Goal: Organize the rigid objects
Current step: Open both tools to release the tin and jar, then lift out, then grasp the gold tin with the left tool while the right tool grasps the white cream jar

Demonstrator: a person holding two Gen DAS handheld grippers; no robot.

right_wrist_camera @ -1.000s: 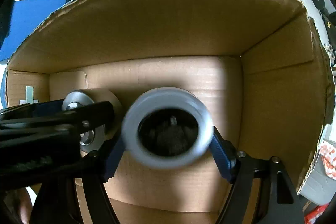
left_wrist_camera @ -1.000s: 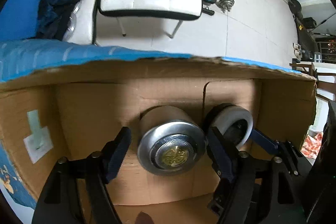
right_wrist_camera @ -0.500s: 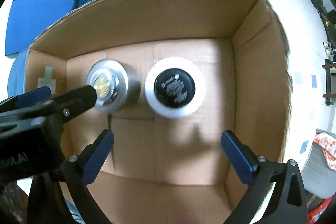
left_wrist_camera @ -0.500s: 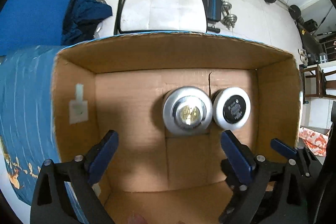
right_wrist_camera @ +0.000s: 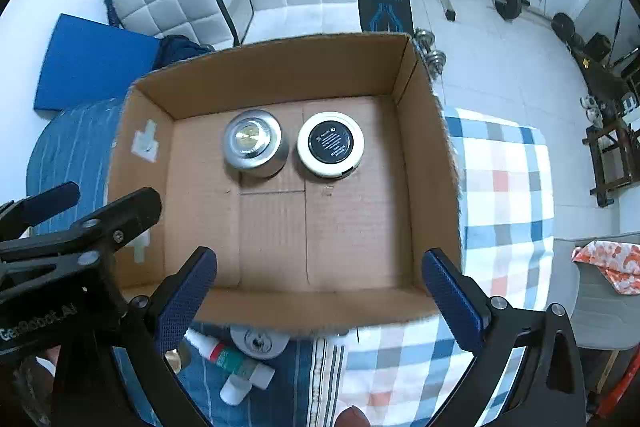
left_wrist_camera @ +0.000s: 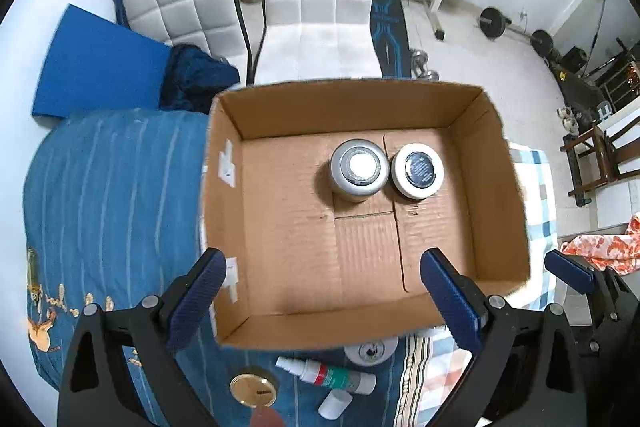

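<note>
Both grippers hang high over the cardboard box (left_wrist_camera: 224,187), and both point down. Left gripper (left_wrist_camera: 320,287) has its blue jaws spread wide, with nothing between them. Right gripper (right_wrist_camera: 320,283) is spread wide too, and it holds nothing.

Two jars stand side by side on the floor of the box, near its far wall. One is a silver jar (left_wrist_camera: 358,171) with a shiny lid. Next to it, on the right, is a white jar (left_wrist_camera: 418,171) with a dark round label on top. They are just beside each other and may be touching.

More small things lie on the blue cloth (left_wrist_camera: 112,187) in front of the box. I see a gold lid (left_wrist_camera: 253,390), a white bottle with a red and green band (left_wrist_camera: 328,377), a small white bottle (left_wrist_camera: 335,404), and a round grey thing (left_wrist_camera: 370,350) half hidden under the box edge.

My guess is these go in the box next. They lie very close together, so wide jaws could bump one and roll it away. The flat gold lid looks hard to pinch. A jaw could also catch the box edge and push the box.
</note>
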